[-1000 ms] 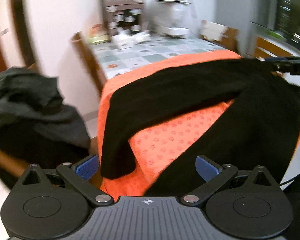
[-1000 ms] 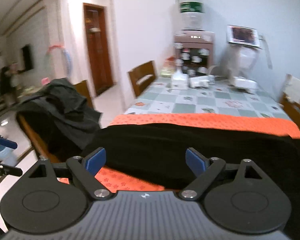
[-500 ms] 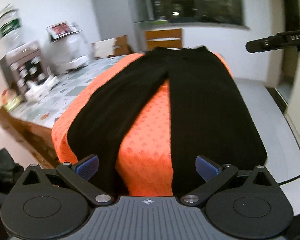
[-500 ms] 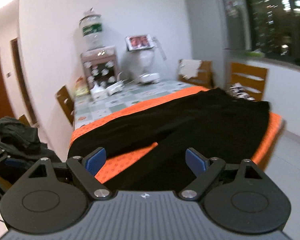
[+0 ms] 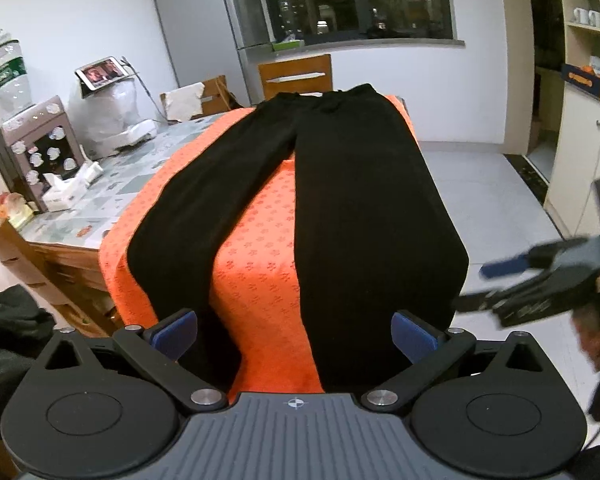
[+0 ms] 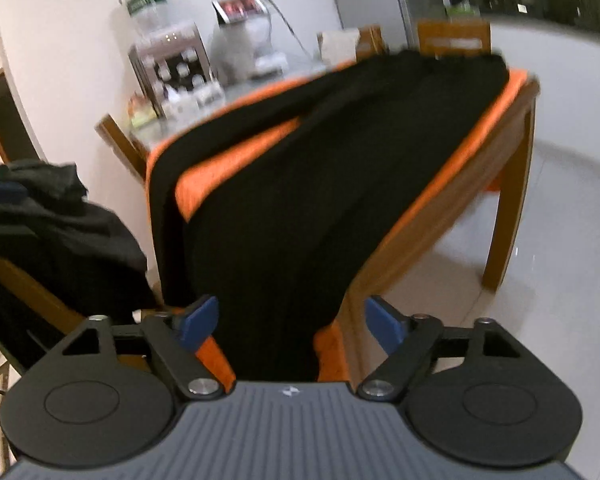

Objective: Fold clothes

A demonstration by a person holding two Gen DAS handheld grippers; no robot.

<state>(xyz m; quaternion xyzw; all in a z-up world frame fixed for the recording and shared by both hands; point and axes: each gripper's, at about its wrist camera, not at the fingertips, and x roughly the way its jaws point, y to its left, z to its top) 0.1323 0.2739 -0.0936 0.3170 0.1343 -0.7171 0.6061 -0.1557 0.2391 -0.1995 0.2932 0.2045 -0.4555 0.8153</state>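
Note:
Black trousers (image 5: 360, 200) lie lengthwise on an orange cloth (image 5: 260, 248), waistband at the far end and both legs hanging over the near edge. My left gripper (image 5: 296, 338) is open in front of that edge, with one trouser leg ahead of each finger and nothing held. My right gripper (image 5: 540, 280) shows blurred at the right. In the right wrist view the right gripper (image 6: 292, 324) sits low at the table's end. Its jaws are closing, and the hanging end of one leg of the trousers (image 6: 320, 180) is between the pads, untouched by them.
A chair piled with dark clothes (image 6: 52, 216) stands left of the table's end. A water dispenser (image 5: 32, 148), a tissue box (image 5: 64, 194) and a tablet stand on the tiled tabletop. Wooden chairs (image 5: 296, 80) stand at the far end, cabinets (image 5: 580, 128) to the right over white floor.
Both views have swung round to the table's end, so the trousers now run straight away from me. The right gripper has come down to the hanging leg end and its jaws have narrowed.

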